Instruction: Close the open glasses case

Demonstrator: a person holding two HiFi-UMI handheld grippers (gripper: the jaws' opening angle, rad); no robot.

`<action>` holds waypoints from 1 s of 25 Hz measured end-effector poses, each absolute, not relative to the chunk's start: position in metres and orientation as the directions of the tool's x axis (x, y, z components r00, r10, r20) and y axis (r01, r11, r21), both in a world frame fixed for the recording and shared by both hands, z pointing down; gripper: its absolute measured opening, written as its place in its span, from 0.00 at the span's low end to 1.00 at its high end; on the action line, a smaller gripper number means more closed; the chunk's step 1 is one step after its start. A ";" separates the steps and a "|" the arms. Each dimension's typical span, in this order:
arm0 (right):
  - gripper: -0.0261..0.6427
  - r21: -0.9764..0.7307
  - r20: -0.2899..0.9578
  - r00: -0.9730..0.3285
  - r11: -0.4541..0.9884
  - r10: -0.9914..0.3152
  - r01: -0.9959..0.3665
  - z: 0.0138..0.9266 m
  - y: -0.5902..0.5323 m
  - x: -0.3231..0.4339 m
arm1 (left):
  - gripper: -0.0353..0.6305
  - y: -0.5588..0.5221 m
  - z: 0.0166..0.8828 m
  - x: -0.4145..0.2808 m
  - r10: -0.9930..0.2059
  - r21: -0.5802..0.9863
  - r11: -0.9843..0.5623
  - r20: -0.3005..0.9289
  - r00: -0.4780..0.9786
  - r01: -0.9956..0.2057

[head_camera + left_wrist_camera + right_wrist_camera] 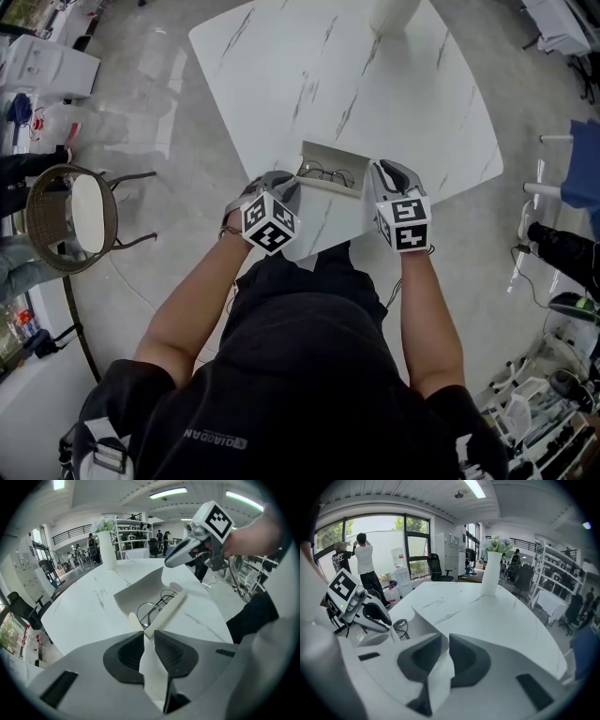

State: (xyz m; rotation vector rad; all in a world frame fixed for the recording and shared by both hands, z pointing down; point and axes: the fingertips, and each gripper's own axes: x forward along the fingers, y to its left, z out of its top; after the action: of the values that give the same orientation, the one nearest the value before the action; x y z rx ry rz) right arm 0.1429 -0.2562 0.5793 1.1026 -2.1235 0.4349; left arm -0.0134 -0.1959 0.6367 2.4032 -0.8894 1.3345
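- The glasses case sits open on the white marble tabletop, at the edge nearest the person, with its lid raised on the far side.
- A pair of thin-rimmed glasses lies inside it.
- The left gripper has its fingers pinched together on the case's white flap at the left end.
- The right gripper has its fingers clamped on the white flap at the right end.
- A white vase of flowers stands at the tabletop's far side, well apart from the case.
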 end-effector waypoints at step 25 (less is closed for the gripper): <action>0.11 -0.003 0.720 -0.397 0.570 -0.569 -0.822 0.583 -0.264 0.136 | 0.18 -0.198 0.646 -0.011 -0.342 -0.019 -0.790 0.843 0.416 -0.613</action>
State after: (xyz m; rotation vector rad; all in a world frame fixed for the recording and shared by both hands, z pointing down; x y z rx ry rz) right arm 0.1362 -0.2642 0.5830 1.1064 -2.1168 0.4742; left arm -0.0106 -0.1980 0.6458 2.3823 -0.8293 1.3154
